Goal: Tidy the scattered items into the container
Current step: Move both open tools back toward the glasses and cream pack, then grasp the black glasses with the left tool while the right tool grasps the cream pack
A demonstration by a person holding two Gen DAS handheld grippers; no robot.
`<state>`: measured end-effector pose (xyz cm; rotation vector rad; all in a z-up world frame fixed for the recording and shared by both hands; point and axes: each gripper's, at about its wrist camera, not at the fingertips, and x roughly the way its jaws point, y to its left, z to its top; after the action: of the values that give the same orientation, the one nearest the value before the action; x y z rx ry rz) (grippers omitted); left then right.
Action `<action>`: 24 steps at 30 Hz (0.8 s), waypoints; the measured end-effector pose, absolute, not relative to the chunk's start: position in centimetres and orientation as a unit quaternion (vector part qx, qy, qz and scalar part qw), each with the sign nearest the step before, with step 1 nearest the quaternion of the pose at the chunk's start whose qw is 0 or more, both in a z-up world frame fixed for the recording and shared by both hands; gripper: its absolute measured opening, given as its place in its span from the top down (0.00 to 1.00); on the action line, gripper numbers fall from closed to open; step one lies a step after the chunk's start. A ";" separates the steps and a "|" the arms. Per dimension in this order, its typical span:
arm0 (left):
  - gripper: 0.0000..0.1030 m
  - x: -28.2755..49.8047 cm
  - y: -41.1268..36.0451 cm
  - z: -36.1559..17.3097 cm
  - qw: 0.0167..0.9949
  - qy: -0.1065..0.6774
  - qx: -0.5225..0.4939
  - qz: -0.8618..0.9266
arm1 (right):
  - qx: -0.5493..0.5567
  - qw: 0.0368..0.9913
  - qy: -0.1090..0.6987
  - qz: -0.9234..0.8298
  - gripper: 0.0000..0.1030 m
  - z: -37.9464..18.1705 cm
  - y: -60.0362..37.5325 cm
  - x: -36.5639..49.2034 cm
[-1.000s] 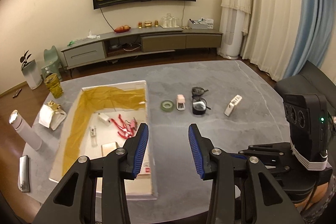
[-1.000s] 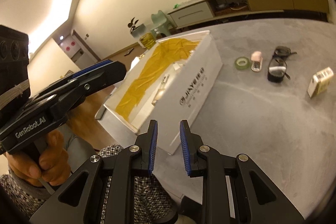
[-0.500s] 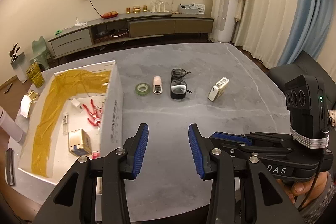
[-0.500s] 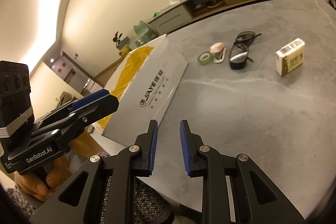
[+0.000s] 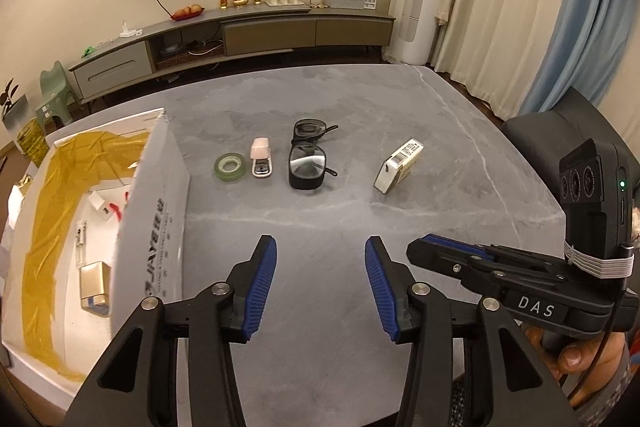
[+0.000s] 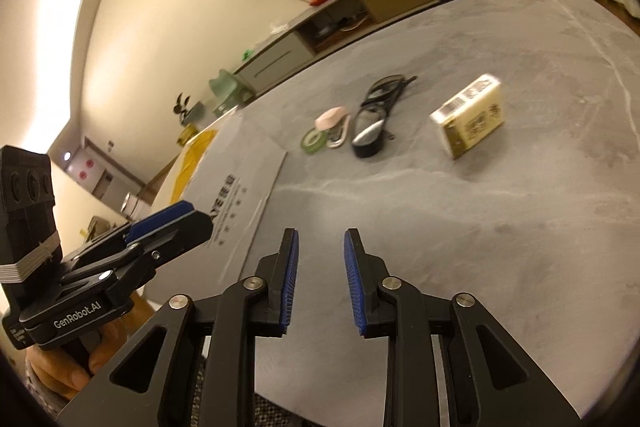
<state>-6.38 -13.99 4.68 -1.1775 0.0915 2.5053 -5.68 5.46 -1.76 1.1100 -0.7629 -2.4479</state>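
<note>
The box (image 5: pixel 156 227), white with a yellow lining, sits at the left edge of the counter (image 5: pixel 400 211) and already holds a few small items. Four things lie outside it, in a row to its right: tape (image 5: pixel 229 167) nearest the box, then a stapler (image 5: pixel 261 159), glasses (image 5: pixel 308 163), and a pack (image 5: pixel 398 167) farthest off. The left claw (image 5: pixel 320 281) is spread wide and empty, above bare counter near the box's right wall. The right claw (image 6: pixel 320 281) is parted more narrowly, also empty, pointing toward the pack. Risks, as judged: the tape and stapler lie almost touching, so closing on one may nudge the other; the glasses' thin arms could snag or slip; the box's tall near wall could catch a low carry.
</note>
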 end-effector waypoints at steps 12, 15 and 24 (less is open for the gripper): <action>0.45 -11.4 -11.3 2.6 0.208 0.023 -0.435 0.876 | 0.393 0.095 -0.311 -0.860 0.63 -2.7 10.6 -9.0; 0.44 -12.7 -11.0 2.2 0.212 0.019 -0.438 0.874 | 0.398 0.082 -0.313 -0.858 0.61 -3.0 10.8 -10.2; 0.43 -18.2 -9.5 0.2 0.203 0.011 -0.437 0.876 | 0.426 0.018 -0.307 -0.851 0.60 -3.7 11.5 -15.0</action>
<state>-18.21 -9.54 0.22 -1.2200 0.0301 2.4441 -14.96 11.51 -3.70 1.3226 -0.9527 -2.6433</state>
